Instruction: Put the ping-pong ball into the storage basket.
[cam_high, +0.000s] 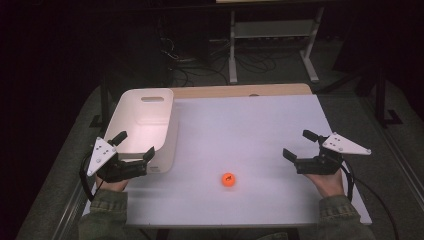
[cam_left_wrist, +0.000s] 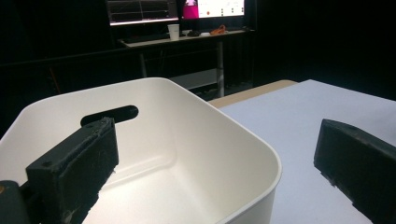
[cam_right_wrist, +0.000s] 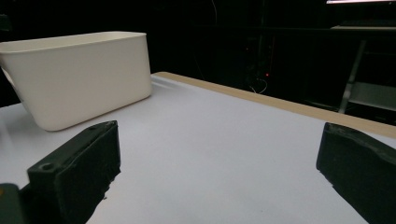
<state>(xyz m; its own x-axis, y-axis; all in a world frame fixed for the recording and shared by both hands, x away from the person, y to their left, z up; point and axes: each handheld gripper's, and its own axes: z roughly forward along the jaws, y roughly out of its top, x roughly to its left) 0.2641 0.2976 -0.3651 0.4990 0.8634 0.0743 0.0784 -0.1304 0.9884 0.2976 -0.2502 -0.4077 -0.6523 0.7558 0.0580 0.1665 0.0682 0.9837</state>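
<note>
Starting position, by the look of it: nothing picked up yet. Orange ball (cam_high: 228, 179) lying loose on the white table (cam_high: 260, 130), near the front edge, roughly midway between the two hands and touching neither. White bin (cam_high: 145, 125) standing at the far left of the table, empty as far as its inside shows in the left gripper view, with a slot handle in the far wall.

Left gripper (cam_high: 135, 146) poised at the bin's near corner, fingers (cam_left_wrist: 74, 170) spread wide with nothing between them, one of them over the bin's rim (cam_left_wrist: 261, 154). Right gripper (cam_high: 300, 145) resting at the right side of the table, well apart from the ball, fingers (cam_right_wrist: 79, 163) likewise wide apart and empty, pointing across bare table toward the bin (cam_right_wrist: 79, 79).

Likely job: ball into bin. Next move, judged from this layout: swing one gripper toward the ball, lower it so the fingers straddle the ball, then close gently. Either hand plausible; hard to tell which from here. Care needed on the approach, since a round ball on a smooth table will probably roll at the slightest nudge.
</note>
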